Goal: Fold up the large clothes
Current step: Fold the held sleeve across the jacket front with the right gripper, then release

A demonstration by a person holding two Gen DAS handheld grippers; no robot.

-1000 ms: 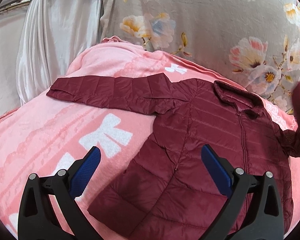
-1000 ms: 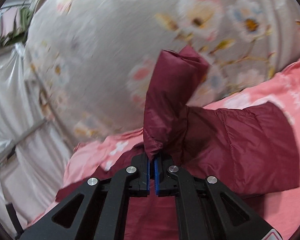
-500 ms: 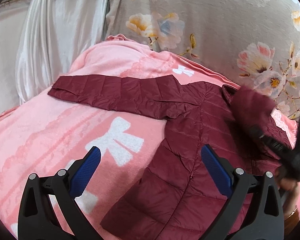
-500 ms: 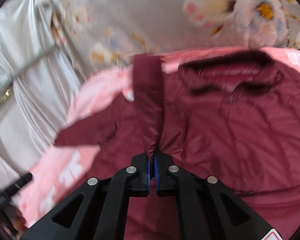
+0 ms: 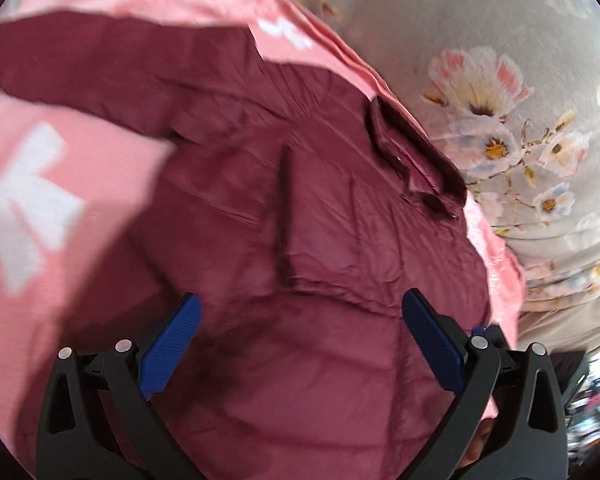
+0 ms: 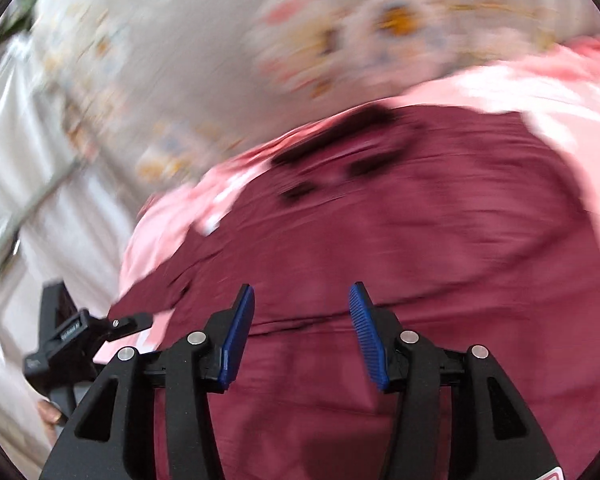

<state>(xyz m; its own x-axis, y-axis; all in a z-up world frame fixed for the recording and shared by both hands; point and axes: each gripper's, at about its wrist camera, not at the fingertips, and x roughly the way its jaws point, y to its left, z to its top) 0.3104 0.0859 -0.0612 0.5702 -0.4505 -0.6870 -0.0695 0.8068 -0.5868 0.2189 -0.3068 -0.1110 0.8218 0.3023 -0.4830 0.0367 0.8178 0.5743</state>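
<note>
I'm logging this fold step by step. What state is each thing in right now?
Jacket: spread flat on the blanket, zipped.
Folded sleeve: lies across the jacket's chest.
Other sleeve: stretched out, unfolded.
Left gripper: jaws wide, empty.
Right gripper: jaws opening, nothing between them.
Blanket: under the jacket.

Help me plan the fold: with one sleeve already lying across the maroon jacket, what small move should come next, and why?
Probably send the left gripper, open and empty, toward the other sleeve, which lies spread on the pink blanket; the right gripper is opening with nothing between its pads.
</note>
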